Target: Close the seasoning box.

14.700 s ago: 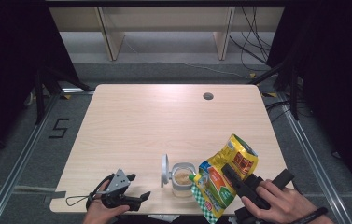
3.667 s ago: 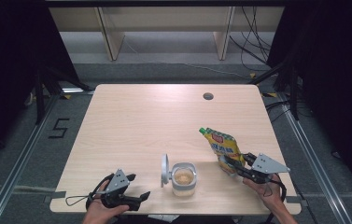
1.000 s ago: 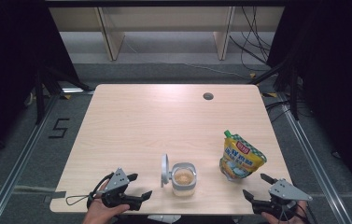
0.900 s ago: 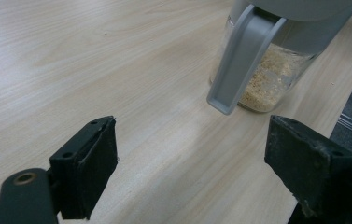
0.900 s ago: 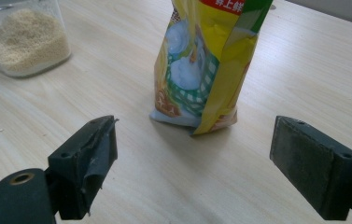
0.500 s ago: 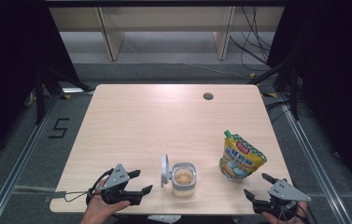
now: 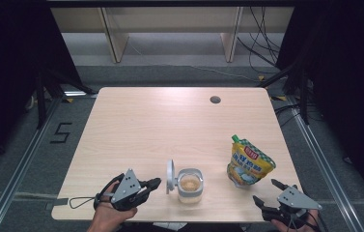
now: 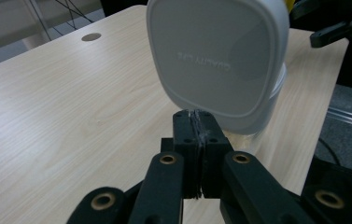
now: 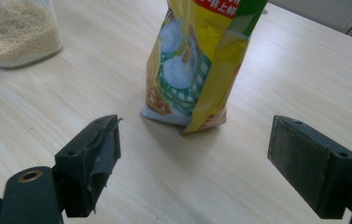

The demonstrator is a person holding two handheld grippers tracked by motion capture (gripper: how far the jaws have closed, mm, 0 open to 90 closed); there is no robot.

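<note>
A clear container (image 7: 189,183) of pale grains stands near the table's front edge, its white hinged lid (image 7: 170,176) standing open on its left. My left gripper (image 7: 153,182) lies just left of the lid. Its jaws have just been closing and are now shut with nothing between them. In the left gripper view the shut fingertips (image 8: 196,121) point at the lid (image 8: 218,51) without touching it. A yellow pouch (image 7: 249,162) stands upright at the right. My right gripper (image 7: 265,191) is open in front of it. In the right gripper view the open gripper (image 9: 197,154) faces the pouch (image 9: 201,56), with the container (image 9: 17,30) at the top left.
The wooden table (image 7: 170,125) has a round cable hole (image 7: 215,99) at the back right. Black frames and cables stand on the floor around it. The right gripper's jaws (image 8: 337,28) show beyond the lid in the left gripper view.
The left gripper's jaws went from open to shut and it rose slightly toward the lid. The right gripper, which earlier held the pouch and set it upright, has kept still.
</note>
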